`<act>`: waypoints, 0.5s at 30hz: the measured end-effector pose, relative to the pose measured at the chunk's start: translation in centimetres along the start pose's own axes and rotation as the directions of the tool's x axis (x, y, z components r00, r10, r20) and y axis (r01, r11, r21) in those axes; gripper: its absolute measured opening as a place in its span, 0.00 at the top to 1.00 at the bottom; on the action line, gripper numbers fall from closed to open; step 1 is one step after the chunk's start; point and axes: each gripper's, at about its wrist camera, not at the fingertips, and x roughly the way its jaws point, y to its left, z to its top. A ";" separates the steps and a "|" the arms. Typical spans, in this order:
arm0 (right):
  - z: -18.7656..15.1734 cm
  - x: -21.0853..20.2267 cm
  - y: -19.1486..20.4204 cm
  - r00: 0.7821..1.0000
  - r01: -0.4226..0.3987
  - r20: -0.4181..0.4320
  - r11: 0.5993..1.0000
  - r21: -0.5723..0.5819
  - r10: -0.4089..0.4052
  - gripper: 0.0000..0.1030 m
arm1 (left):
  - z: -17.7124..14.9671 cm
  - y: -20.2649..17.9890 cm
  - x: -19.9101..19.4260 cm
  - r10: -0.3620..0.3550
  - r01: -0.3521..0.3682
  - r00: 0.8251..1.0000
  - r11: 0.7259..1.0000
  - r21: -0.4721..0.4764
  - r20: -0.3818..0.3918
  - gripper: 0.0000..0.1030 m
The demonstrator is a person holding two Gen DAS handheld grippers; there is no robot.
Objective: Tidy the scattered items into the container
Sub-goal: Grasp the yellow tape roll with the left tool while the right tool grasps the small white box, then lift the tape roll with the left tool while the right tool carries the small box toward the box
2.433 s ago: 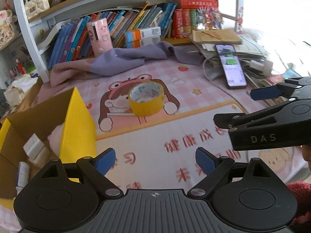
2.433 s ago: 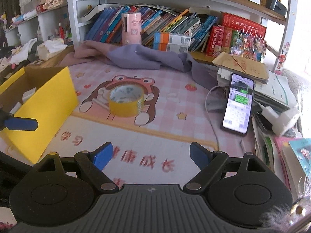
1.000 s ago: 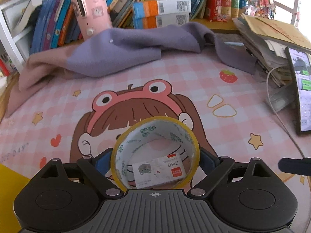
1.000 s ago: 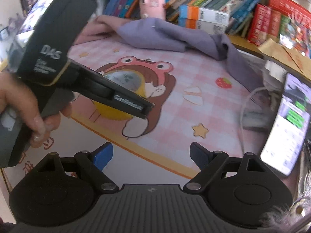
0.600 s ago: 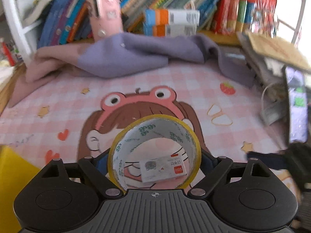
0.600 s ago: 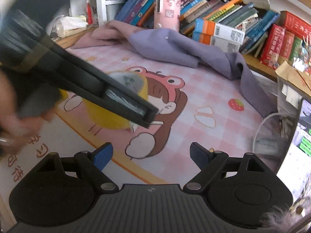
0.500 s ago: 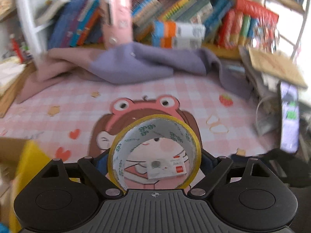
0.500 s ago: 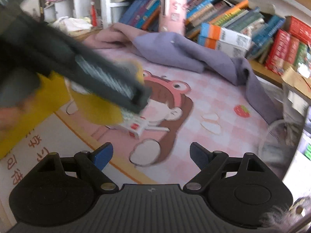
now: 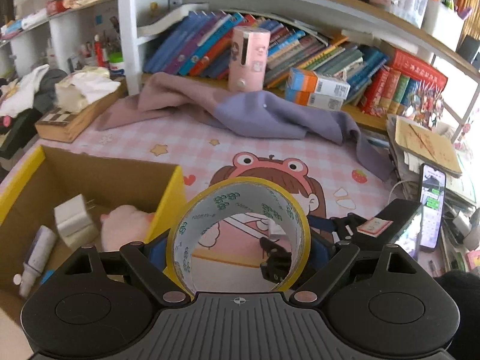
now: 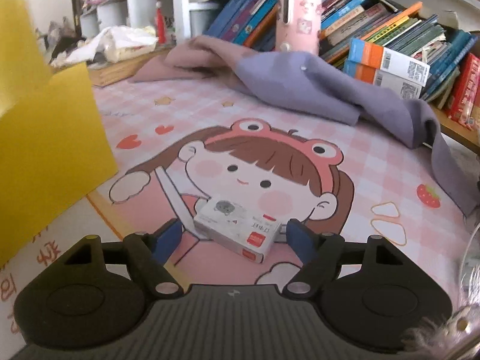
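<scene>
My left gripper is shut on a yellow tape roll, held upright in the air above the pink mat, just right of the cardboard box with yellow flaps. A small white card box with a red label lies flat on the mat's cartoon girl. My right gripper straddles it low over the mat. Its jaws are closing, and a narrow gap still shows between each blue pad and the box. In the left wrist view the right gripper sits just beyond and right of the roll.
The cardboard box holds a white charger, a pink plush and a tube. A purple cloth lies at the back of the mat. A phone, cable and paper stacks crowd the right; bookshelves stand behind.
The left gripper lifted the tape roll off the mat and carried it left towards the cardboard box. The small card box stayed on the mat; the right gripper came down around it and narrowed.
</scene>
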 end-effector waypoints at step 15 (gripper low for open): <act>0.2 -3.8 -0.5 1.000 0.023 0.003 0.999 0.033 -0.023 0.43 | -0.8 0.5 -3.3 -0.020 0.018 0.997 1.000 0.018 0.077 0.14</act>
